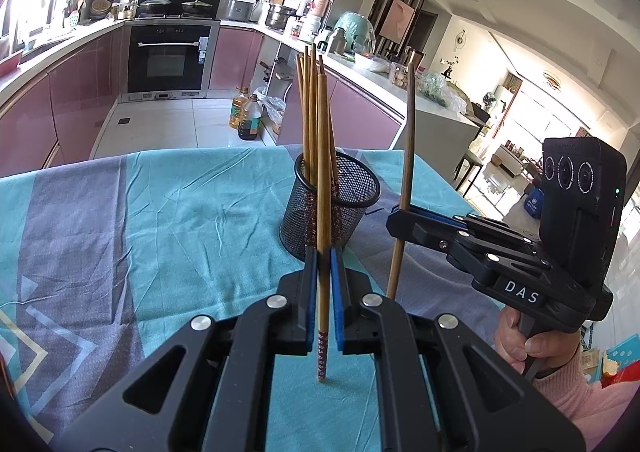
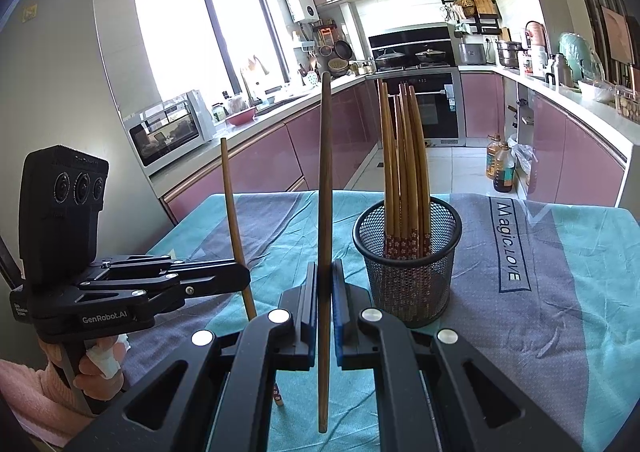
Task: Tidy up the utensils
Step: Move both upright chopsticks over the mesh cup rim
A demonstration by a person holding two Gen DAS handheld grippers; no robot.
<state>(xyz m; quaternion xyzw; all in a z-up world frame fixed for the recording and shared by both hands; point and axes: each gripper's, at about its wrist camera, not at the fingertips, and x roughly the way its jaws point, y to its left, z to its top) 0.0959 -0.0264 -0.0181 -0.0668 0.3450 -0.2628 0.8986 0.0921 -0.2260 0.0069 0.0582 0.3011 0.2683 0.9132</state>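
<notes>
The left hand-held gripper (image 1: 324,264) fills the bottom centre of the left wrist view, its blue pads pressed narrow against one chopstick (image 1: 323,187). That stick stands almost upright, its patterned red end hanging below the jaws over the cloth (image 1: 140,219) and its plain end rising in front of the cup (image 1: 332,203). Seen from the right wrist camera, the same gripper sits at lower left with its stick leaning slightly.

The right hand-held gripper (image 2: 324,284) occupies the bottom centre of its own view, likewise clamped narrow on a second, darker stick (image 2: 325,187). This one is also near vertical, its thick end up at mid-frame and its thin tip low, near the bottom edge. In the left wrist view this gripper enters from the right, with a hand (image 1: 528,344) in a pink sleeve on its grip.

The black mesh cup stands on the cloth-covered bench (image 2: 580,292), centre-right in the right wrist view and centre in the left. A bundle of chopsticks (image 2: 404,171) stands in it, patterned ends down, plain ends fanned upward. Both held sticks are apart from the cup, outside its rim, nearer the cameras.

Behind the bench, the kitchen shows pink cabinets and an oven (image 1: 168,55).
</notes>
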